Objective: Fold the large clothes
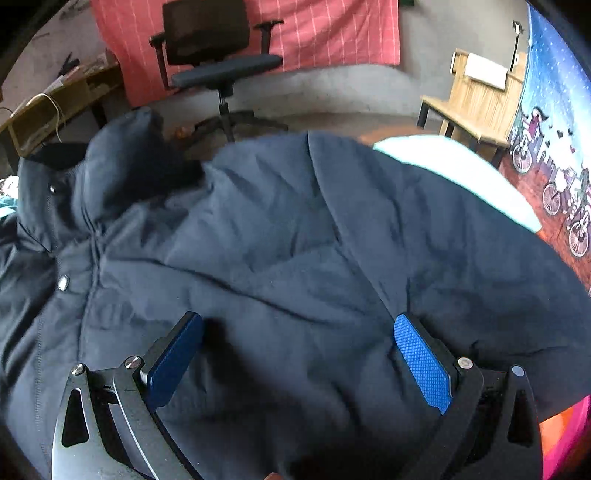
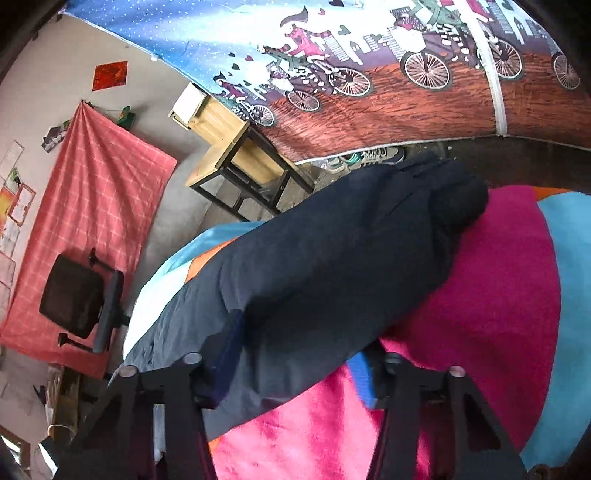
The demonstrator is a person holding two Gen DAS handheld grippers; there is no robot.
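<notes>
A large dark navy padded jacket (image 1: pixel 280 251) lies spread out and fills most of the left wrist view, collar and snap buttons at the left. My left gripper (image 1: pixel 299 350) is open just above the jacket's body, its blue pads wide apart and nothing between them. In the right wrist view a sleeve of the jacket (image 2: pixel 332 266) lies across a magenta blanket (image 2: pixel 491 295). My right gripper (image 2: pixel 299 362) is open around the sleeve's near end, with the fabric lying between the fingers; the left pad (image 2: pixel 229 354) is partly covered by cloth.
A black office chair (image 1: pixel 218 55) stands behind the jacket before a red checked cloth (image 1: pixel 332 33). A wooden bench (image 1: pixel 476 99) stands at the right by a bicycle-print curtain (image 2: pixel 406 74). A light blue sheet edge (image 1: pixel 472 173) shows beyond the jacket.
</notes>
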